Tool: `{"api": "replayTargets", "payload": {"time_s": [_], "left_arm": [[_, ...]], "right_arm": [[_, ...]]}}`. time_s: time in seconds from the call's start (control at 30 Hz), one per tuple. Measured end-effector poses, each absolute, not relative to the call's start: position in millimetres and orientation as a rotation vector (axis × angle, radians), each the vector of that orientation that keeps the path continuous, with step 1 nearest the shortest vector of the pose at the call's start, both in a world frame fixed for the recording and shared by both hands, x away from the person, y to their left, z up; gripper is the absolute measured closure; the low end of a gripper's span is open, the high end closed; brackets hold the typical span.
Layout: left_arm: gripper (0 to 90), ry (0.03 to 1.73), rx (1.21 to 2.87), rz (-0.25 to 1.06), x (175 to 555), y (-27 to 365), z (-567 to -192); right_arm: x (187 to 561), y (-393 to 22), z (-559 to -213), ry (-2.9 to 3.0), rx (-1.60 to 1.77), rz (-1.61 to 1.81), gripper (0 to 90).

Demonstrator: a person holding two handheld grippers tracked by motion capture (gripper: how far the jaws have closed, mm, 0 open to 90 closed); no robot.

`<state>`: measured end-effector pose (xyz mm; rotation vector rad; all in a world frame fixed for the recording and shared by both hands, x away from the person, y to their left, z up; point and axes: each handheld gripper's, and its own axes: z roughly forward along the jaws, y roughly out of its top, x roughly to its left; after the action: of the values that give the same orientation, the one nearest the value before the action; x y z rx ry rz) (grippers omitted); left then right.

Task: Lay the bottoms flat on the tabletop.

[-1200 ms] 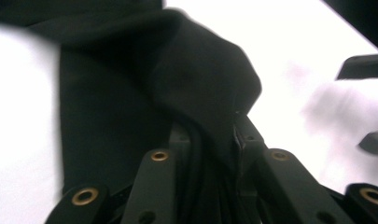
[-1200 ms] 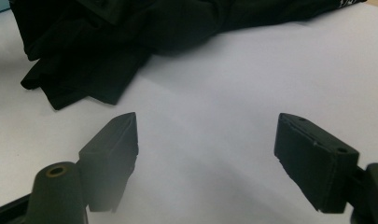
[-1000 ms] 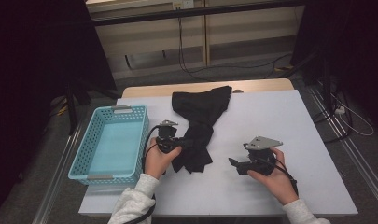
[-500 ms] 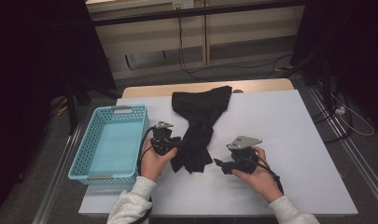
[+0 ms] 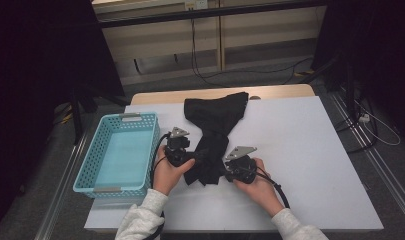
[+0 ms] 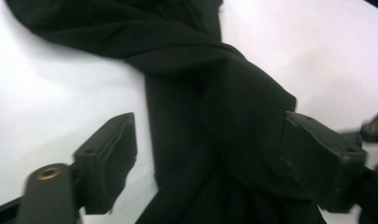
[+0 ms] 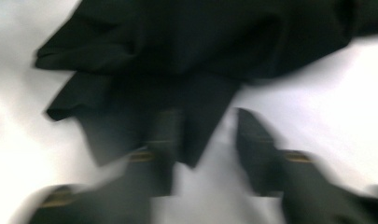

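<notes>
A long black piece of soft cloth [image 5: 213,135] lies on the big white table top [image 5: 300,150]. Its wide end is at the far side of the table and its thin, bunched end is near the person. A light blue plastic basket with small holes [image 5: 121,150] sits on the table, just beside the cloth on the left. The 2 hands hold 2 black grippers at the near end of the cloth, 1 on each side. The left gripper [image 6: 210,161] has just been opening its jaws. In the left gripper view the jaws stand wide apart, with the cloth [image 6: 214,116] between them; the pads do not press on it. The right gripper [image 7: 207,151] has just been closing its jaws. In the right gripper view, which is blurry, the jaws stand fairly close together with a gap between them. A corner of the cloth [image 7: 177,60] lies in that gap, beside 1 jaw, but nothing is squeezed.
</notes>
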<state>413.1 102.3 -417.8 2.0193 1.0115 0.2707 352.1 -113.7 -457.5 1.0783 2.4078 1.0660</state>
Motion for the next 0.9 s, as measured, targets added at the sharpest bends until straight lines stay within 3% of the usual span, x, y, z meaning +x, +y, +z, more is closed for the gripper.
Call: {"api": "replayTargets", "payload": {"time_s": [0.07,0.13,0.3,0.4,0.47,0.6,0.9], "left_arm": [[16.8,0.999,2.025,0.277,412,99,-417],[17.0,0.990,2.023,0.274,411,97,-417],[30.2,0.977,2.013,0.247,408,92,-417],[44.2,0.978,2.036,0.240,408,87,-421],[62.9,0.988,2.044,0.208,409,86,-424],[84.3,0.991,2.063,0.130,409,85,-425],[86.5,1.047,1.989,0.139,409,103,-407]], "right_arm": [[351,-112,-458,2.409,1.076,1.078,85.2],[351,-111,-458,2.420,1.063,1.089,90.0],[349,-116,-457,2.443,1.057,1.101,90.0],[349,-122,-456,2.434,1.067,1.105,90.0],[347,-125,-454,2.427,1.071,1.115,90.0],[345,-130,-451,2.417,1.067,1.124,90.0],[342,-148,-444,2.381,1.069,1.142,90.0]]}}
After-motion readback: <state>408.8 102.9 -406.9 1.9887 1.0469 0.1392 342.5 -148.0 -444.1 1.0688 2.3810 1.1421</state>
